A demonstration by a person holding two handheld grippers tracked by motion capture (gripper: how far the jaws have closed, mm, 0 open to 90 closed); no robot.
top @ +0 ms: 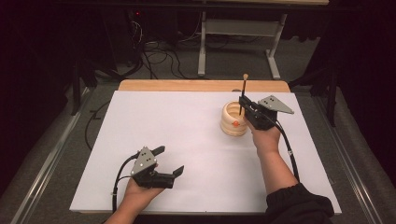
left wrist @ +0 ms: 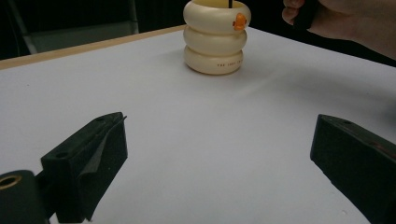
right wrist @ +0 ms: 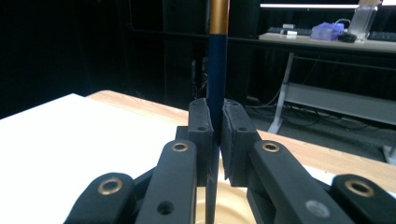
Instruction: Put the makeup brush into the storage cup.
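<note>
Cream ringed holder (top: 233,120) sits directly beneath the right gripper (top: 243,103), clenched on an upright dark brush (right wrist: 216,84) entering its mouth, while the left gripper (top: 169,162) rests released well apart.

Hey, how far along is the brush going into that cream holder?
Done: the right tongs are shut on the dark brush, held upright. In hand: its lower end sits inside the cream ringed holder. Left: letting go and pulling back. The left tongs rest open on the white table.
</note>
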